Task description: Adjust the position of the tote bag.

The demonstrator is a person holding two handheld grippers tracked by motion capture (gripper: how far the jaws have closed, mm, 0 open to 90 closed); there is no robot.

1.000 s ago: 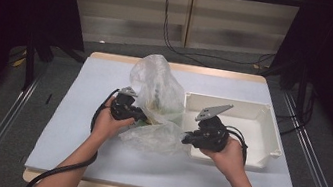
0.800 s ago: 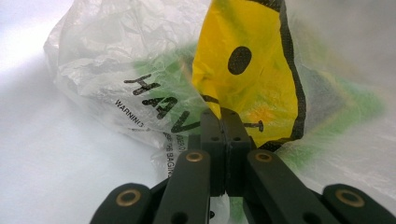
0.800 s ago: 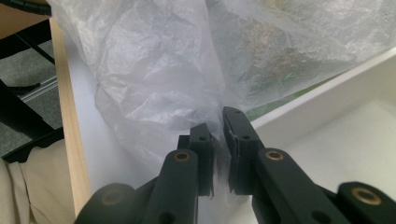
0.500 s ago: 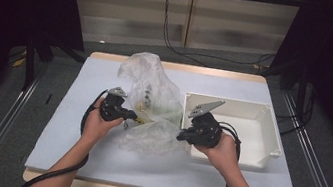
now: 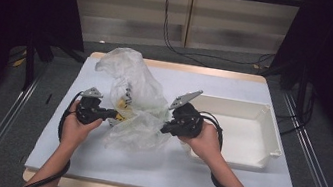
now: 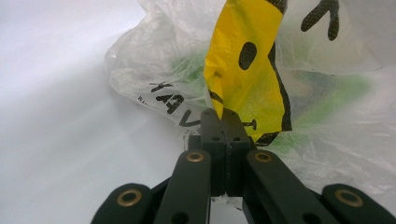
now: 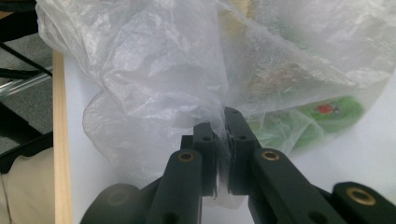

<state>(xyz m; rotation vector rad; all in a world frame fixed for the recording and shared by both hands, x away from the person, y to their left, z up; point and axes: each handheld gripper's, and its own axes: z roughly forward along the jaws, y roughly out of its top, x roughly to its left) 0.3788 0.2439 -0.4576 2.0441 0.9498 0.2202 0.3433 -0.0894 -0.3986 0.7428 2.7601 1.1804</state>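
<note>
A crumpled clear plastic bag [image 5: 134,106] lies on the white-covered counter [image 5: 65,143], near its middle, stretched between the two hands. The left tool [image 5: 111,113] sits at the bag's left edge; in the left gripper view its black jaws are clamped together on a fold of the film where a yellow patch with black print [image 6: 245,79] rises just above the tips, after closing within the last moment. The right tool [image 5: 165,127] meets the bag's right edge, and in the right gripper view its jaws are pinched on a gathered tuck of the clear plastic, a thin wad of film showing between the pads. The bag's upper part stands puffed up toward the far side of the counter, while its lower part spreads flat on the surface between the hands. Through the film something green [image 7: 327,112] with a small red mark shows inside, lying low near the counter; what it is cannot be told. A white rectangular tray [image 5: 269,135] stands on the counter just right of the right hand [image 5: 205,140], apart from the bag. The left hand [image 5: 77,127] grips its tool from below, a black cable looping from it.
</note>
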